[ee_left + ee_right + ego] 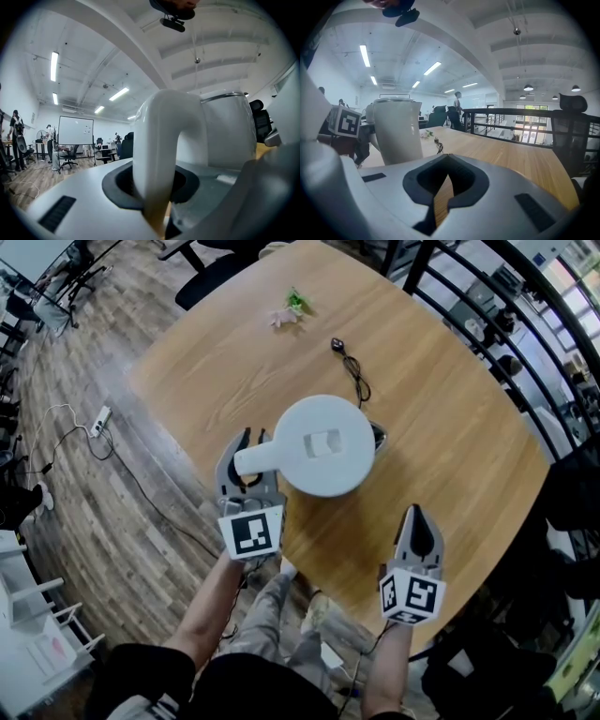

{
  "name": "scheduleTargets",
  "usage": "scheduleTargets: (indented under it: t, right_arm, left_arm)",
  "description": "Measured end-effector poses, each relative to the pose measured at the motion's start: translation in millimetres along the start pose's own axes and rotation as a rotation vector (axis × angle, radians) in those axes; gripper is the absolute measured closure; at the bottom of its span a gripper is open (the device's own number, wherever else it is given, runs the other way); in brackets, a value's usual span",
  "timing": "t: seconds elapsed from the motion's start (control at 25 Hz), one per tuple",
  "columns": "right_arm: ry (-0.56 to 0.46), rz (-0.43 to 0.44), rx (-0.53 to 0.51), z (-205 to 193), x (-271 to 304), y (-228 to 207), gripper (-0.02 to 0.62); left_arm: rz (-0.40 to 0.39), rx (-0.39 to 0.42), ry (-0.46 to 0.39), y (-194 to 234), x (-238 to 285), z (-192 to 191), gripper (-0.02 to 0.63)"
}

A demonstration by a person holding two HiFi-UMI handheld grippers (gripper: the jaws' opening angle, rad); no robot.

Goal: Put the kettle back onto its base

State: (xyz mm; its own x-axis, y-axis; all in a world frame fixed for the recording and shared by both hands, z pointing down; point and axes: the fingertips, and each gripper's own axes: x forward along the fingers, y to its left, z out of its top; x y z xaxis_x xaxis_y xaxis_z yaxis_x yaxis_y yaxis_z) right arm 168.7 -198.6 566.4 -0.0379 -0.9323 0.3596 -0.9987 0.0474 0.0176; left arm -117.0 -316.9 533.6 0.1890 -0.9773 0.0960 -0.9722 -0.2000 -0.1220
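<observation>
The white kettle (323, 446) is seen from above, lid up, over the middle of the round wooden table (450, 427). My left gripper (251, 442) is shut on the kettle's handle (164, 154), which fills the space between its jaws in the left gripper view. A dark edge of the base (378, 435) peeks out at the kettle's right side; the rest is hidden, so I cannot tell whether the kettle rests on it. My right gripper (415, 521) is shut on nothing near the table's front edge. In the right gripper view the kettle (396, 131) stands upright to the left.
A black cable (356, 376) runs from the base to a plug (337, 345) further back. A small green and white sprig (292, 307) lies near the far edge. A black railing (487, 324) borders the table's right. A power strip (99, 420) lies on the floor at left.
</observation>
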Motion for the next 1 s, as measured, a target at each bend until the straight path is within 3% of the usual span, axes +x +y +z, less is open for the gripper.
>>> scheduleTargets:
  t: [0.32, 0.48, 0.68, 1.0]
  right_arm:
    - [-0.001, 0.007, -0.006, -1.7, -8.3, 5.0, 0.597]
    - [0.005, 0.002, -0.003, -0.5, -13.0, 6.2, 0.597]
    - [0.008, 0.013, -0.007, -4.2, -14.8, 7.2, 0.597]
    - [0.002, 0.037, -0.015, 0.2, -22.0, 14.6, 0.597]
  left_arm:
    - [-0.045, -0.033, 0.062, -6.2, -6.9, -14.6, 0.518]
    - [-0.046, -0.043, 0.1, -3.4, -8.5, -22.6, 0.469]
    - [-0.048, -0.076, 0.088, -4.5, -7.4, -8.1, 0.437]
    - [-0.05, -0.041, 0.135, -5.8, -22.2, -5.5, 0.431]
